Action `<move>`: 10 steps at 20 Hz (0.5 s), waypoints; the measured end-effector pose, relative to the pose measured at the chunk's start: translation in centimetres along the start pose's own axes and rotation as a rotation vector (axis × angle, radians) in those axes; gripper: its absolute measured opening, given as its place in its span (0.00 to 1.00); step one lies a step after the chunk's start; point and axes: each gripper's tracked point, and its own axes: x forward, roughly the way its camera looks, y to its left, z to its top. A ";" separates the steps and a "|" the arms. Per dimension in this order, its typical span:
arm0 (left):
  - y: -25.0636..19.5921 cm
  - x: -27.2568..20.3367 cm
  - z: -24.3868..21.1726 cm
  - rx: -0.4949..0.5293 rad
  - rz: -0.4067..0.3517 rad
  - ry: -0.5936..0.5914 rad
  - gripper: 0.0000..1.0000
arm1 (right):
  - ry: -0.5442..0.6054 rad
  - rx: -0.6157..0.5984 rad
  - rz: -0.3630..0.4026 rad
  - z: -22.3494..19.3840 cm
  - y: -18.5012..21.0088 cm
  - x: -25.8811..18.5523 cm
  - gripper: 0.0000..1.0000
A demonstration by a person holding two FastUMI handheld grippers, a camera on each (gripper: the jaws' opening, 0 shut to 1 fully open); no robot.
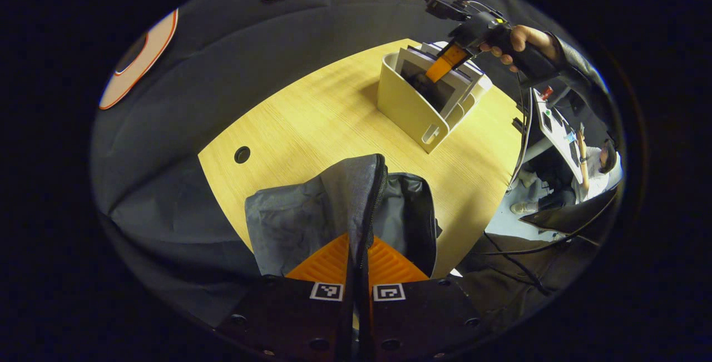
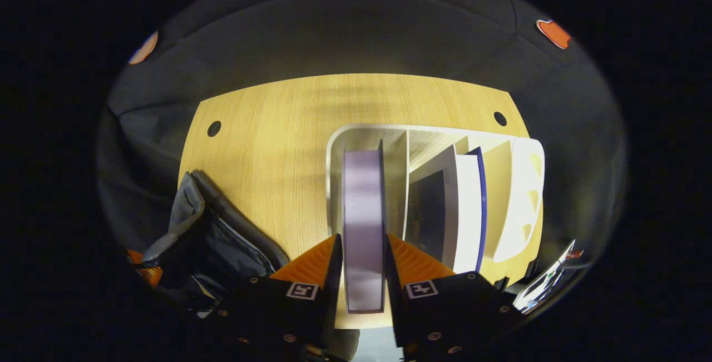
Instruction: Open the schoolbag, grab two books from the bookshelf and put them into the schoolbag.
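Observation:
The grey schoolbag (image 1: 311, 223) lies on the wooden table (image 1: 311, 128), its mouth open toward the right. My left gripper (image 1: 359, 256) is shut on the zipper edge of the bag's flap. The cream bookshelf (image 1: 409, 109) stands farther back on the table, with my right gripper (image 1: 445, 62) reaching into it from above. In the right gripper view, my right gripper (image 2: 362, 251) is shut on a pale purple book (image 2: 362, 206) standing in the bookshelf's (image 2: 520, 195) left slot. Another book (image 2: 464, 212) with a white block of pages leans in the adjacent slot. The schoolbag (image 2: 211, 239) lies at lower left.
A hand (image 1: 520, 42) holds the right gripper, with cables hanging off the table's right edge. The table has round cable holes (image 1: 242, 154). Beyond the right edge a person (image 1: 598, 167) sits at a desk. Bare tabletop lies between bag and bookshelf.

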 end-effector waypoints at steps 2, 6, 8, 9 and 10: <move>0.1 0.0 0.1 0.011 -0.013 -0.003 0.06 | 0.010 0.044 -0.009 -0.3 0.1 -0.1 0.37; 0.4 0.3 0.3 0.015 -0.038 -0.006 0.06 | 0.010 0.089 -0.030 -1.5 -0.7 -1.0 0.33; 0.3 0.3 -0.5 0.018 -0.050 -0.010 0.05 | 0.010 0.104 -0.023 -2.6 -0.9 -2.1 0.31; 0.3 0.3 -0.7 0.022 -0.053 -0.013 0.05 | 0.007 0.104 -0.015 -3.1 -0.7 -2.8 0.31; 0.2 0.3 -0.8 0.024 -0.056 -0.015 0.06 | -0.002 0.097 -0.011 -3.5 -0.8 -3.5 0.30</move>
